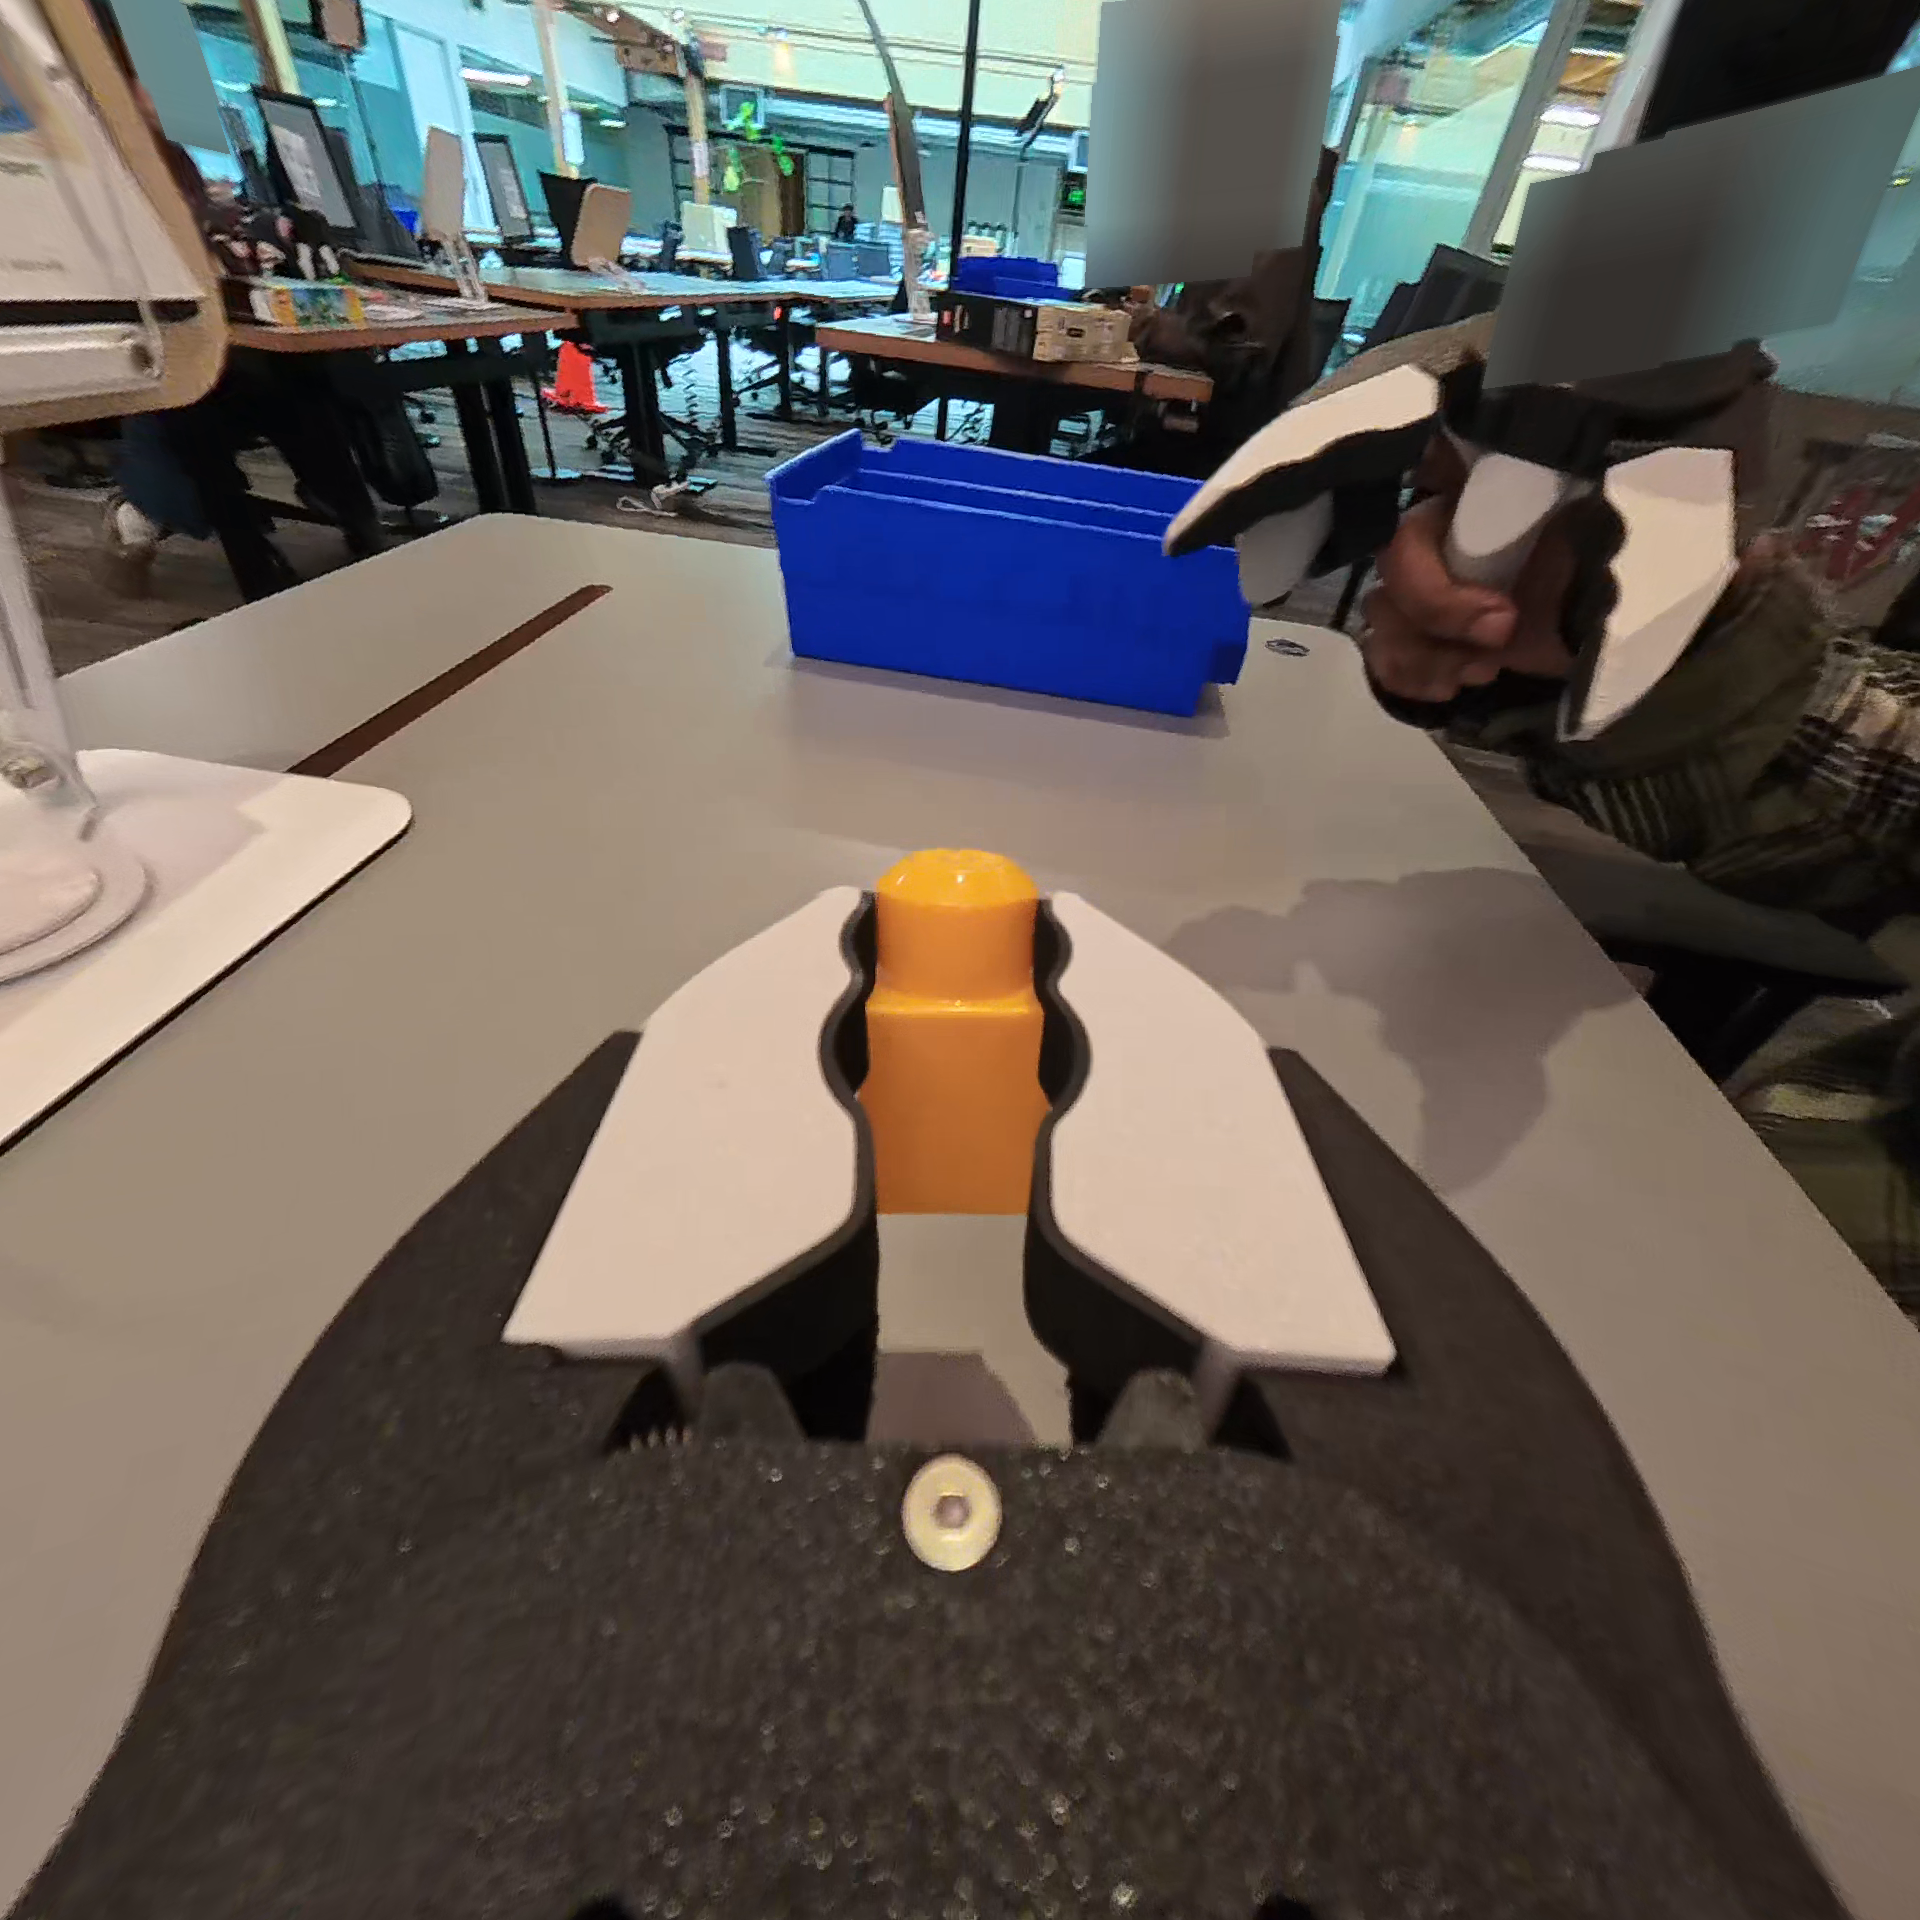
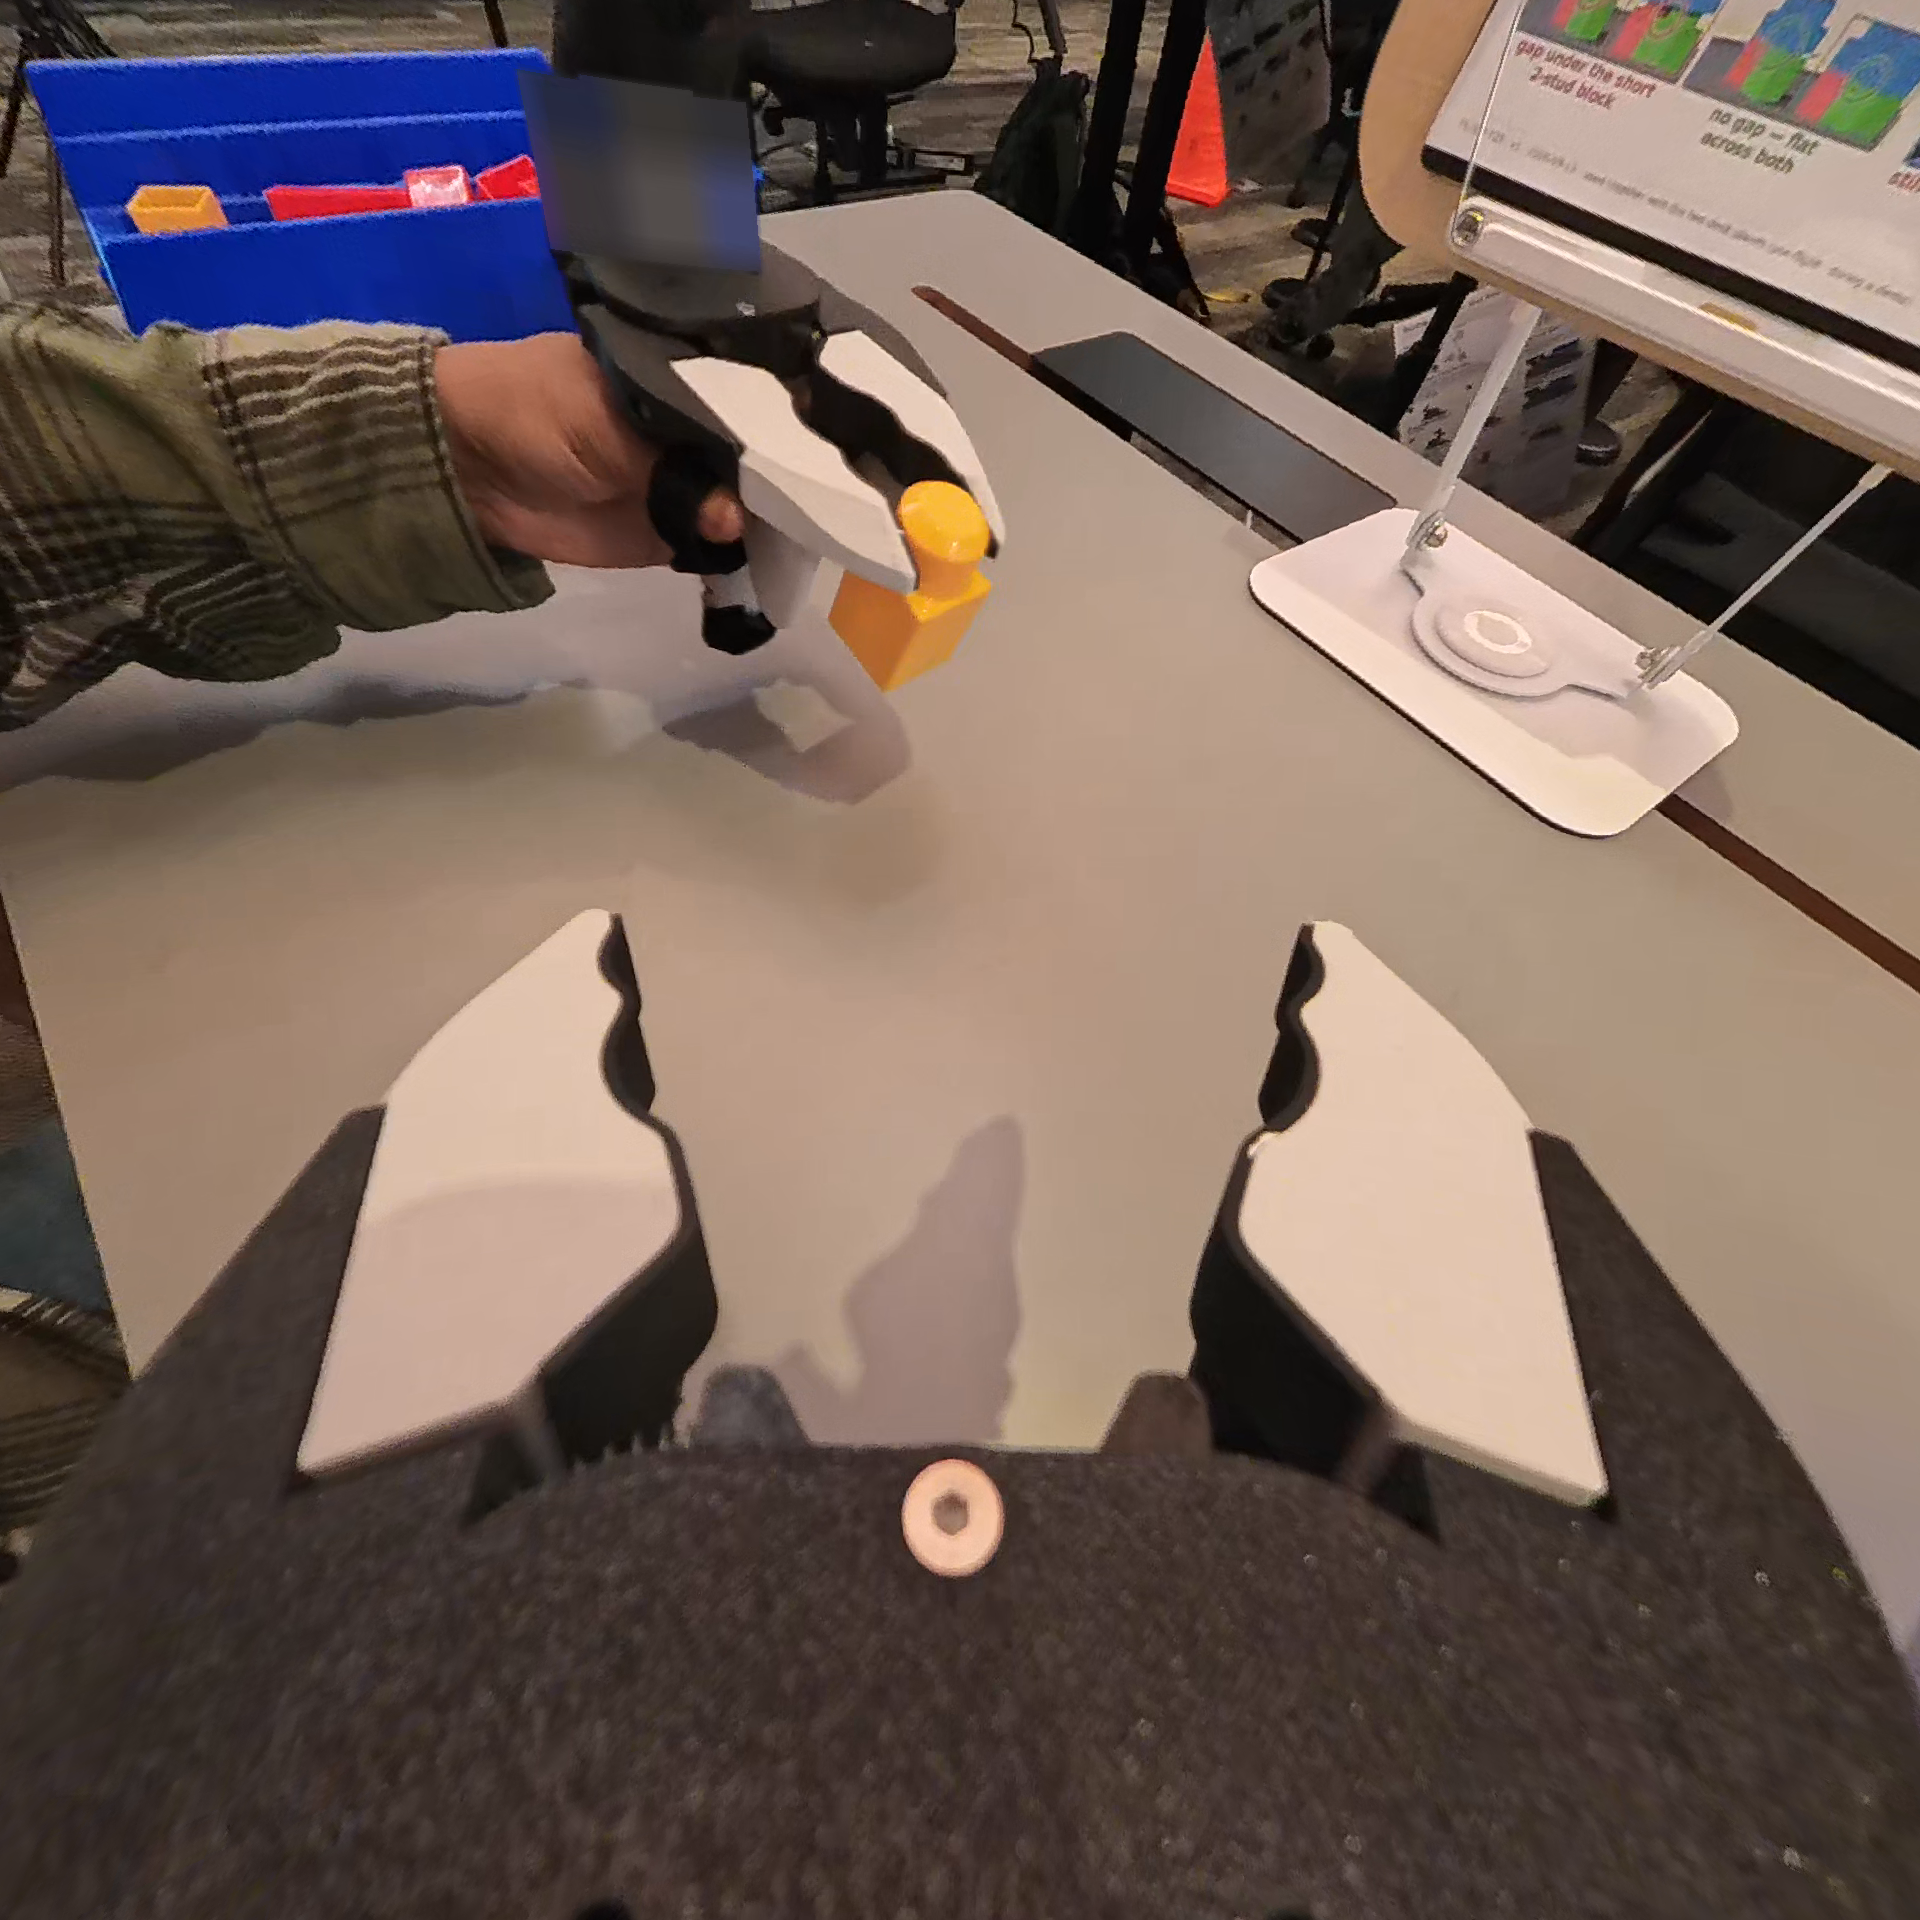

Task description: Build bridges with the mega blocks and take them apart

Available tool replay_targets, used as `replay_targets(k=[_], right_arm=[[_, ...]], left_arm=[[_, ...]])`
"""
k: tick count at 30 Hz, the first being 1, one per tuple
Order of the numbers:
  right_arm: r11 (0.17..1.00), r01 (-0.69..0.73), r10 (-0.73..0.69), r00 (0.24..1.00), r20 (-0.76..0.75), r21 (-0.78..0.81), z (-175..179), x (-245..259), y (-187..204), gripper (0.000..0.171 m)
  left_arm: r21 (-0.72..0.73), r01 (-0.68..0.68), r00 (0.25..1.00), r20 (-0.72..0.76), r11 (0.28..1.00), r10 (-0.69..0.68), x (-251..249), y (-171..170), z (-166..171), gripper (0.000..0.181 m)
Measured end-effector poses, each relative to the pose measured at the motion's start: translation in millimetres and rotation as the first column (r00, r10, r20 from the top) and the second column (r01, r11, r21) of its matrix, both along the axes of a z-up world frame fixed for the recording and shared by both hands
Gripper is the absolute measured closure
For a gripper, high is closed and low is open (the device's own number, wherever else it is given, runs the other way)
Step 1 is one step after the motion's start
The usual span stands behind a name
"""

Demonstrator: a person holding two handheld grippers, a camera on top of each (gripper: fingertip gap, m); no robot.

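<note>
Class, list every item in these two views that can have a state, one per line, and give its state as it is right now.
Left gripper: shut on the orange block, held above the table.
Orange block: gripped, lifted off the table.
Right gripper: jaws wide apart, holding nothing.
Blue bin: standing on the table, open-topped, holding an orange block and red blocks.
Stand: upright on the table, carrying a board.
</note>
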State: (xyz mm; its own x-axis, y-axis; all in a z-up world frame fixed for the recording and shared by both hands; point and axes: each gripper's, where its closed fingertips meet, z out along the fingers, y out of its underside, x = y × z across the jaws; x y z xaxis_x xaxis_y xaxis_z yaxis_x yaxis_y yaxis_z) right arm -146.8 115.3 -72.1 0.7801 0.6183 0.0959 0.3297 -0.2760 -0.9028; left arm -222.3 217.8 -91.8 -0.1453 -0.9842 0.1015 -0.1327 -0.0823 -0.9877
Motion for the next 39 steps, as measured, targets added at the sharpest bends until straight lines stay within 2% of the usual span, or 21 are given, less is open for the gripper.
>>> replay_targets(k=[4,9,12,16,20,25,31,39], right_arm=[[1.0,-0.015,0.015,1.0,-0.027,-0.014,-3,0,8,0.056],[0.999,-0.042,0.042,0.999,-0.013,-0.018,-8,-7,13,0.056],[0.998,-0.05,0.05,0.999,-0.014,-0.046,-16,-10,17,0.056],[0.995,-0.05,0.05,0.999,0.001,-0.087,-25,-14,22,0.056],[0.993,-0.05,0.052,0.999,0.017,-0.109,-28,-20,23,0.056],[0.993,-0.055,0.055,0.998,-0.001,-0.105,-23,-29,22,0.055],[0.992,-0.054,0.053,0.998,-0.015,-0.111,-26,-30,22,0.055],[0.991,-0.067,0.066,0.998,-0.01,-0.112,-31,-32,18,0.055]], left_arm=[[0.007,0.04,0.999,0.016,0.999,-0.04,5,-13,3,0.153],[0.032,0.013,1.0,0.021,0.999,-0.014,5,-11,3,0.153],[0.074,-0.021,0.999,-0.033,0.997,0.024,2,0,-10,0.153],[0.06,-0.035,0.997,-0.07,0.998,0.04,5,6,-27,0.153],[0.078,-0.049,0.994,-0.091,0.996,0.056,7,7,-31,0.153],[0.009,-0.078,0.976,-0.204,0.997,0.079,4,4,-41,0.153],[-0.067,-0.08,0.988,-0.141,0.995,0.07,-2,-5,-25,0.153],[-0.097,-0.142,0.986,-0.096,0.985,0.133,-13,7,-11,0.153]])
